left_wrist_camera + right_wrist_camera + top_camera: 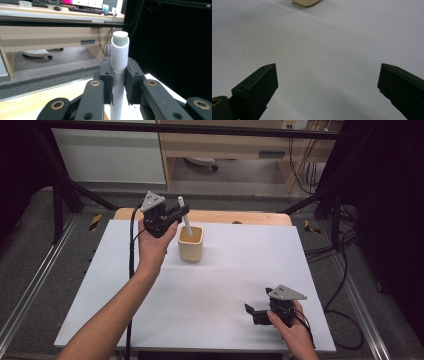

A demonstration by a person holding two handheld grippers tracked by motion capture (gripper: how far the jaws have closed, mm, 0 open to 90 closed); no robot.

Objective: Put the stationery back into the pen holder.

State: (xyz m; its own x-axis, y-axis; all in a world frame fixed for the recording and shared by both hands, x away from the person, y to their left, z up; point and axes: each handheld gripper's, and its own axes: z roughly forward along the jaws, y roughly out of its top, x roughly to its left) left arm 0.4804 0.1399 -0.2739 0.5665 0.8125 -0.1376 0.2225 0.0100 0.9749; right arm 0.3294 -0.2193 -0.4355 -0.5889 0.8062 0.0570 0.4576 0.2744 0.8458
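One white marker (185, 218) is pinched between the pads of the left gripper (176, 213), gripped partway along its barrel, as the left gripper view confirms (119, 53). In the high view the marker's long axis runs from about 11 o'clock at its capped top to about 5 o'clock at its lower end, tilted and not fully upright. That lower end sits at or just inside the mouth of the cream cup (191, 244); whether it touches the cup's floor cannot be told. The cup stands on the white surface (210, 285), just beside the left gripper at roughly its 4 o'clock.

The right gripper (256, 312) rests low near the surface's near right corner, jaws spread wide with nothing between them, as the right gripper view shows (325, 87). From it the cup (305, 2) lies at about 11 o'clock, well apart.

Judgement: the left hand is far nearer and already carries the marker. The coming move turns on the tilt; the barrel's lower end must stay inside the rim.
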